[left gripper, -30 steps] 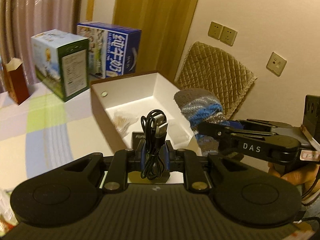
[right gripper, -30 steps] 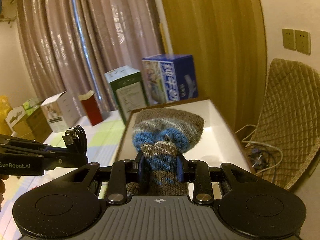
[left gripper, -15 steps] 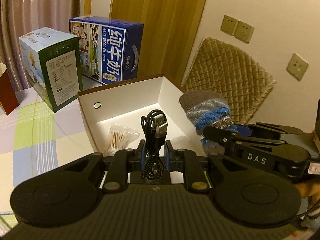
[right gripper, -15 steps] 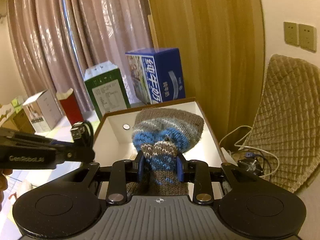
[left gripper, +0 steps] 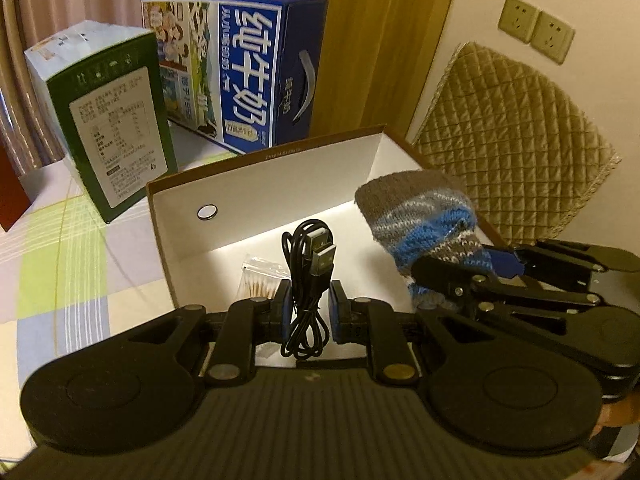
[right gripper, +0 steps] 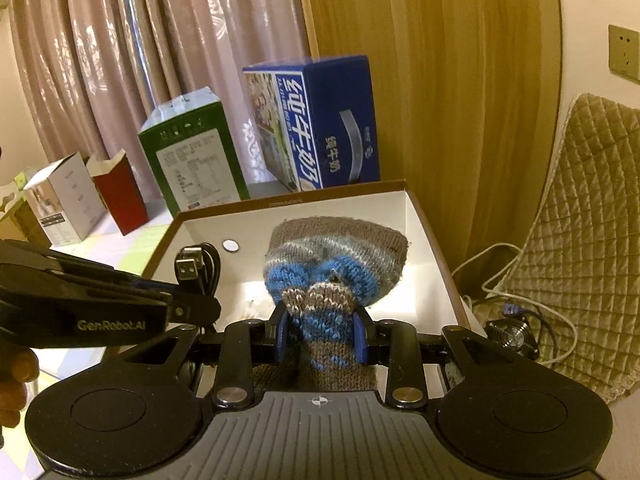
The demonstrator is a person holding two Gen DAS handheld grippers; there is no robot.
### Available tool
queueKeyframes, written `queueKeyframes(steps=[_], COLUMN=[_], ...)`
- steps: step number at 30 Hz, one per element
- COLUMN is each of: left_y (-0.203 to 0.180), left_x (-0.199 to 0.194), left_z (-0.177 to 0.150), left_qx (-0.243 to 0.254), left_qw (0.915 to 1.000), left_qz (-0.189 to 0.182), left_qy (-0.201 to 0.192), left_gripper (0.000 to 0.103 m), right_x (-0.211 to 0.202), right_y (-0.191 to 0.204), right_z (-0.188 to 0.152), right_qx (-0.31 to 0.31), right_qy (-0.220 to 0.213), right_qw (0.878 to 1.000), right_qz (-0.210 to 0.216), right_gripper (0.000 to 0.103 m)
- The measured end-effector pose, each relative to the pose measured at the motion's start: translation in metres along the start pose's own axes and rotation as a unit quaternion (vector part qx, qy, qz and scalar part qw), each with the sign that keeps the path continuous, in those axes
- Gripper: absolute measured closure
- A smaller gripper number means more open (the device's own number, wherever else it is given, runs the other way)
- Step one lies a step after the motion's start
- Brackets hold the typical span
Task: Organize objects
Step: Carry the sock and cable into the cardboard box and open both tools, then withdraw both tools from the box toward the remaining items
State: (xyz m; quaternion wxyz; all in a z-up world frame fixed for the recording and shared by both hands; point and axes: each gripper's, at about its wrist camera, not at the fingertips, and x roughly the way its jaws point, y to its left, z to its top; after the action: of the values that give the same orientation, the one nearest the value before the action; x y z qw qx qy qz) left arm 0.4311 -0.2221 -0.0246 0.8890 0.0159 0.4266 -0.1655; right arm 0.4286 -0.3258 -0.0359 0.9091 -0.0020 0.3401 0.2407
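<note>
My left gripper (left gripper: 307,307) is shut on a coiled black USB cable (left gripper: 310,264) and holds it over the near edge of an open white box (left gripper: 264,184). My right gripper (right gripper: 322,334) is shut on a knitted brown, grey and blue sock (right gripper: 334,264) above the same box (right gripper: 420,248). In the left wrist view the sock (left gripper: 424,220) and right gripper (left gripper: 452,280) sit to the right of the cable. In the right wrist view the cable (right gripper: 198,266) and left gripper (right gripper: 192,306) are to the left. A clear packet of cotton swabs (left gripper: 258,280) lies inside the box.
A green carton (left gripper: 108,128) and a blue milk carton (left gripper: 240,64) stand behind the box on a checked tablecloth (left gripper: 60,248). A red box (right gripper: 118,192) and white box (right gripper: 60,200) stand further left. A quilted chair (right gripper: 584,232) and cables (right gripper: 516,320) are on the right.
Both grippers have moved closer to the white box with their objects still held. The box and the cartons behind it appear larger and nearer.
</note>
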Motion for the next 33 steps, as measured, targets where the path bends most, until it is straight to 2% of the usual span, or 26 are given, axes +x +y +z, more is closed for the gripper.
queueKeyframes(steps=[9, 15, 18, 22, 24, 26, 31, 33], left_y=[0.001, 0.003, 0.005, 0.008, 0.013, 0.020, 0.026, 0.027], left_x=[0.029, 0.033, 0.032, 0.028, 0.025, 0.021, 0.006, -0.001], left_z=[0.007, 0.008, 0.009, 0.010, 0.012, 0.013, 0.012, 0.010], left_qx=[-0.002, 0.001, 0.000, 0.003, -0.006, -0.017, -0.028, -0.031], left_qw=[0.9996, 0.9995, 0.9995, 0.9996, 0.9996, 0.9995, 0.9994, 0.9994], left_qz=[-0.006, -0.001, 0.000, 0.013, 0.018, 0.018, 0.018, 0.017], left_qy=[0.026, 0.031, 0.030, 0.024, 0.022, 0.017, 0.003, -0.002], left_gripper=[0.086, 0.071, 0.063, 0.057, 0.049, 0.036, 0.020, 0.015], right_x=[0.017, 0.024, 0.026, 0.027, 0.023, 0.018, 0.001, -0.008], right_y=[-0.011, -0.013, -0.013, -0.014, -0.016, -0.018, -0.019, -0.018], right_z=[0.005, 0.005, 0.006, 0.008, 0.010, 0.011, 0.012, 0.010], right_qx=[0.008, 0.010, 0.012, 0.015, 0.019, 0.021, 0.025, 0.027], right_qy=[0.010, 0.016, 0.014, -0.001, -0.015, -0.026, -0.037, -0.039], right_qw=[1.000, 1.000, 1.000, 1.000, 0.999, 0.999, 0.999, 0.999], right_qz=[-0.005, -0.008, -0.009, -0.025, -0.026, -0.024, -0.017, -0.016], right_gripper=[0.074, 0.073, 0.069, 0.045, 0.036, 0.023, 0.005, 0.002])
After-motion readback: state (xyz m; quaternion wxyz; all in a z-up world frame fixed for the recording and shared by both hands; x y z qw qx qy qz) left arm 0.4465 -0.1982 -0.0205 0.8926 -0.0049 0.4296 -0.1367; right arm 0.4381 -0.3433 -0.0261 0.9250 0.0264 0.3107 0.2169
